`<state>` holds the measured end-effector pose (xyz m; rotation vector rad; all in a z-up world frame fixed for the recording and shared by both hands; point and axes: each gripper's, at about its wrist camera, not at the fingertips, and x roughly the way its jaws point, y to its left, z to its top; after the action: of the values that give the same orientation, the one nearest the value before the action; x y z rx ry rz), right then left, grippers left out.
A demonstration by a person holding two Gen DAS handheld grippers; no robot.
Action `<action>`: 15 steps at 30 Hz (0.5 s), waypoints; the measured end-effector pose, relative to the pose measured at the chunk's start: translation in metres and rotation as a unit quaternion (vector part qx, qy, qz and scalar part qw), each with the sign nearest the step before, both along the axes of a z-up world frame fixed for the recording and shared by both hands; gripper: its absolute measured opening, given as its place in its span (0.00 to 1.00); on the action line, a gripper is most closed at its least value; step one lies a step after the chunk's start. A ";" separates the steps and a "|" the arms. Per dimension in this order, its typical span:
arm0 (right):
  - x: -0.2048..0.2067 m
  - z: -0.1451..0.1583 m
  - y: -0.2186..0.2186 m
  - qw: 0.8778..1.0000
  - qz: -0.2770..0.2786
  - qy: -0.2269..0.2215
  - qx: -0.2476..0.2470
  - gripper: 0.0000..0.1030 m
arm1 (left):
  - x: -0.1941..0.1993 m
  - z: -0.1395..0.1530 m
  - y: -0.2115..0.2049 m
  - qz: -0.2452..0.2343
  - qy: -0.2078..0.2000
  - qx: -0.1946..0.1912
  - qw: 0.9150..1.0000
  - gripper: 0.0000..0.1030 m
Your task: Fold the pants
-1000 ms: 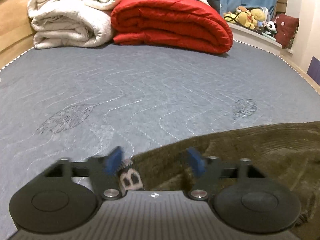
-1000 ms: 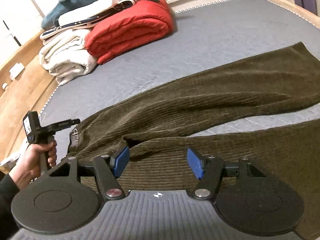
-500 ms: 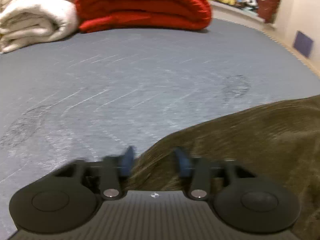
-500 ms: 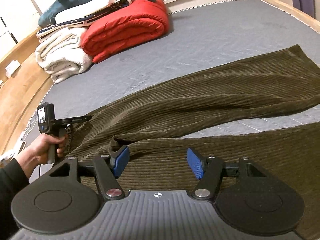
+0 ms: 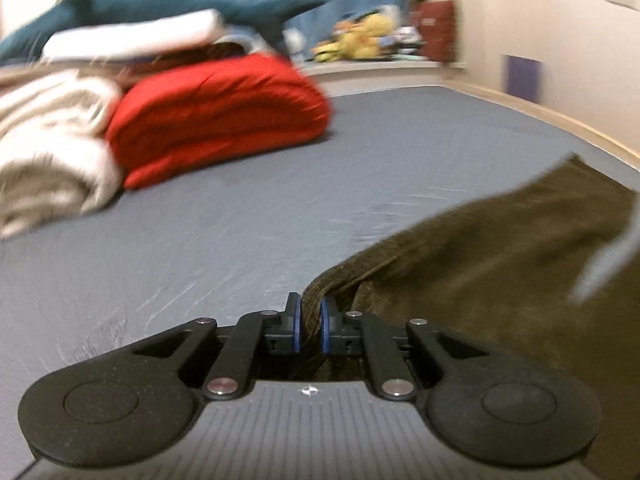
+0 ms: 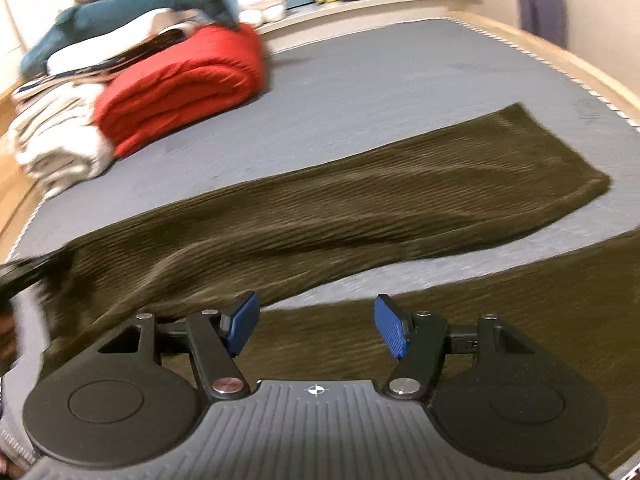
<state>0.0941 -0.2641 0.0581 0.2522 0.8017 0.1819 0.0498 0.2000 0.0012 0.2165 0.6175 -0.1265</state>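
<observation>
Olive-brown corduroy pants [image 6: 360,216] lie spread on the grey bed, legs running to the right. In the left wrist view my left gripper [image 5: 310,326] is shut on the pants' waist edge [image 5: 480,264], with cloth pinched between the blue pads. In the right wrist view my right gripper [image 6: 316,326] is open and empty, hovering over the near leg [image 6: 500,320]. The left gripper shows blurred at the far left of that view [image 6: 24,276].
A folded red quilt [image 6: 180,80] and white blankets [image 6: 52,144] are stacked at the bed's far left, with a blue plush shark [image 6: 136,4] on top. Stuffed toys sit on a ledge [image 5: 360,40]. The wooden bed edge [image 6: 560,56] runs along the right.
My left gripper has closed on the pants' waist edge and swung its view upward and right. The right gripper has stayed open, shifting slightly over the near leg.
</observation>
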 end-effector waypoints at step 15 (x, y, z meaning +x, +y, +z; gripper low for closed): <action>0.040 -0.056 -0.109 0.962 -0.250 0.046 0.100 0.64 | -0.185 -0.051 -0.049 -0.265 0.116 0.108 0.951 0.10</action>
<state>0.1339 -0.3730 0.0021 0.6483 0.7882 -0.2300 -0.1352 0.1514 -0.0503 0.5846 0.7978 -0.6128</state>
